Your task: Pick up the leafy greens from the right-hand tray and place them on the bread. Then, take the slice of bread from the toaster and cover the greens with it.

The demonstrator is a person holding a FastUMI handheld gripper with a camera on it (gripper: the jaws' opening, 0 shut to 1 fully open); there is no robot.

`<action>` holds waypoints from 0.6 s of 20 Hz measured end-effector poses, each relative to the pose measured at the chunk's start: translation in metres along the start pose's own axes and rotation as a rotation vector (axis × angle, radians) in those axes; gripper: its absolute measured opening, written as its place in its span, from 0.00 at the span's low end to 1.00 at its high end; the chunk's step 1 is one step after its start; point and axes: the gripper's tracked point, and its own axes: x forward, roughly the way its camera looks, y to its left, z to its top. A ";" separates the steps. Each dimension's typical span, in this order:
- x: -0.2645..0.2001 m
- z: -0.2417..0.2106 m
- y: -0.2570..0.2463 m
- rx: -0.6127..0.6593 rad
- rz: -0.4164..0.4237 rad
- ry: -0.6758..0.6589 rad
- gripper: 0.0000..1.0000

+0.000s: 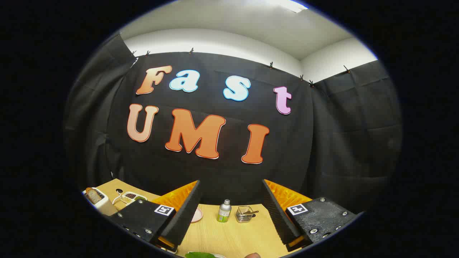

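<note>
- Nearest the camera, the fingers (231, 211) stand wide apart above the table (229, 236), holding nothing; leafy greens (199, 254) lie just below them.
- Beyond them: pink dish (197, 215), small bottle (224, 211), wire basket (245, 214).
- Far left, a toaster (99, 202) holds a bread slice (94, 195).

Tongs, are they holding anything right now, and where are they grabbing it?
Nothing. The tongs are open wide, with only bare wooden table between the two fingers.
</note>
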 end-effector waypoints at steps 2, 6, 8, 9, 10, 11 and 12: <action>-0.001 -0.003 0.001 0.004 -0.003 0.004 0.99; -0.001 -0.006 -0.002 0.011 -0.023 0.006 0.99; -0.001 -0.004 -0.007 0.001 -0.032 -0.006 0.99; 0.000 -0.005 -0.009 -0.002 -0.037 -0.005 0.99; 0.000 -0.006 -0.010 -0.002 -0.034 -0.002 0.99; -0.001 -0.006 -0.010 0.000 -0.032 -0.002 0.98; -0.001 -0.005 -0.011 -0.001 -0.032 -0.006 0.98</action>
